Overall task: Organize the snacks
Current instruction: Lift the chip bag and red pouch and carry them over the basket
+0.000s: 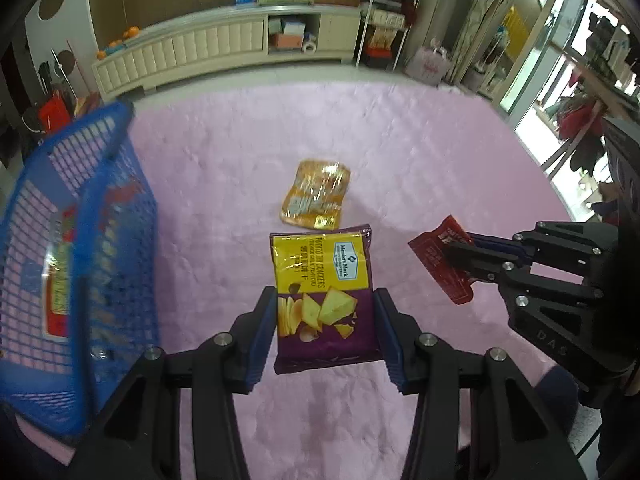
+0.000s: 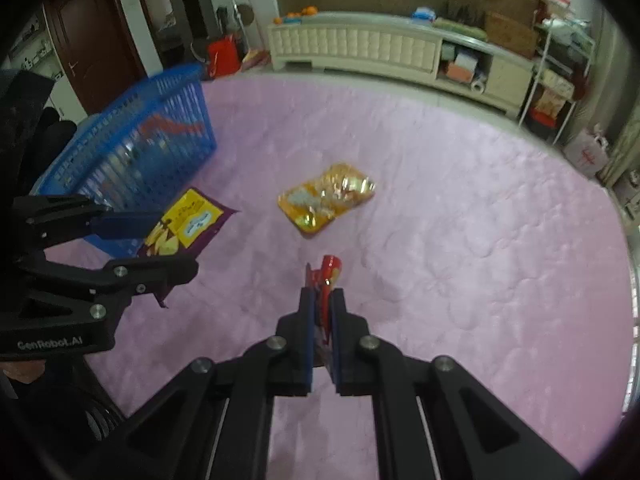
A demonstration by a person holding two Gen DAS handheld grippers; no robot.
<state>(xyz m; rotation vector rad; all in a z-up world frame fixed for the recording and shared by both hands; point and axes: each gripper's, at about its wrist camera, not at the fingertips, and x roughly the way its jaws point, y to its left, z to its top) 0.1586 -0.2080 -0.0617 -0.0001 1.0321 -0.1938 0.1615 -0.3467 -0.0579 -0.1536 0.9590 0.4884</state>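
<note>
Two packets are already off the pink blanket point(image 1: 400, 152), one in each gripper, and the move ahead turns on where the blue basket point(image 1: 80, 240) lies from each. Seen from the left wrist, the left gripper point(image 1: 326, 316) holds the purple-and-yellow cracker bag point(image 1: 324, 292) by its two side edges, fingers point(image 1: 262, 336) half spread, the bag's long axis running straight out ahead of the tips. The basket stands close off the left finger, tilted, with packets already inside; this hand looks the nearer of the two. Off the right finger, the right gripper point(image 1: 460, 258) pinches a red packet point(image 1: 438, 258), while the orange packet point(image 1: 316, 194) lies flat on the blanket just beyond the cracker bag. Seen from the right wrist, the right gripper point(image 2: 322, 312) is closed narrow on the red packet point(image 2: 328, 280), which stands edge-on between the pads and pokes out past the tips. The orange packet point(image 2: 328, 200) lies ahead of these fingers, and the basket point(image 2: 140, 152) sits well off to their left, beyond the left gripper point(image 2: 160, 248) and its cracker bag point(image 2: 184, 224). By my judgement the left hand should drop first, since the right must cross further.
</note>
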